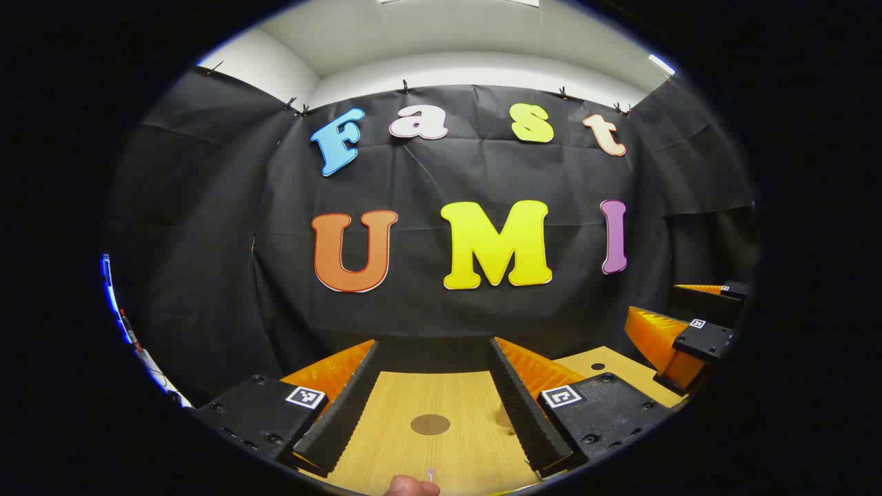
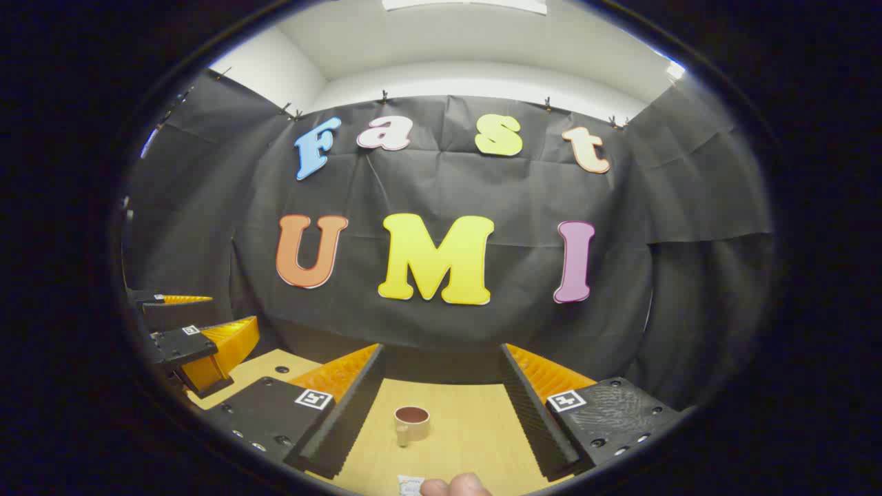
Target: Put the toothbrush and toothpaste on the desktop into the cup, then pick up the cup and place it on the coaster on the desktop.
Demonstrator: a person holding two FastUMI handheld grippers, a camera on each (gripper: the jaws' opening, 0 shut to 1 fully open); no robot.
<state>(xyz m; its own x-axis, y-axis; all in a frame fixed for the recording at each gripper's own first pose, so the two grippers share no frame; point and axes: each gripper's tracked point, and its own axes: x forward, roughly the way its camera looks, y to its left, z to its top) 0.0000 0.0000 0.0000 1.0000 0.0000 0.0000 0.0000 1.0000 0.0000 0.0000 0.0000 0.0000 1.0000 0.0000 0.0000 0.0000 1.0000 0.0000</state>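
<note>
You hold both the left gripper [image 1: 431, 406] and right gripper [image 2: 434, 413] level with jaws wide open and empty, ready to reach; the cup [image 2: 411, 424] stands ahead of the right one, the coaster [image 1: 430, 424] flat on the tabletop [image 1: 386, 448] ahead of the left

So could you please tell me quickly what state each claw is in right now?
Left claw: open, holding nothing, coaster ahead.
Right claw: open, holding nothing, cup ahead.
</note>
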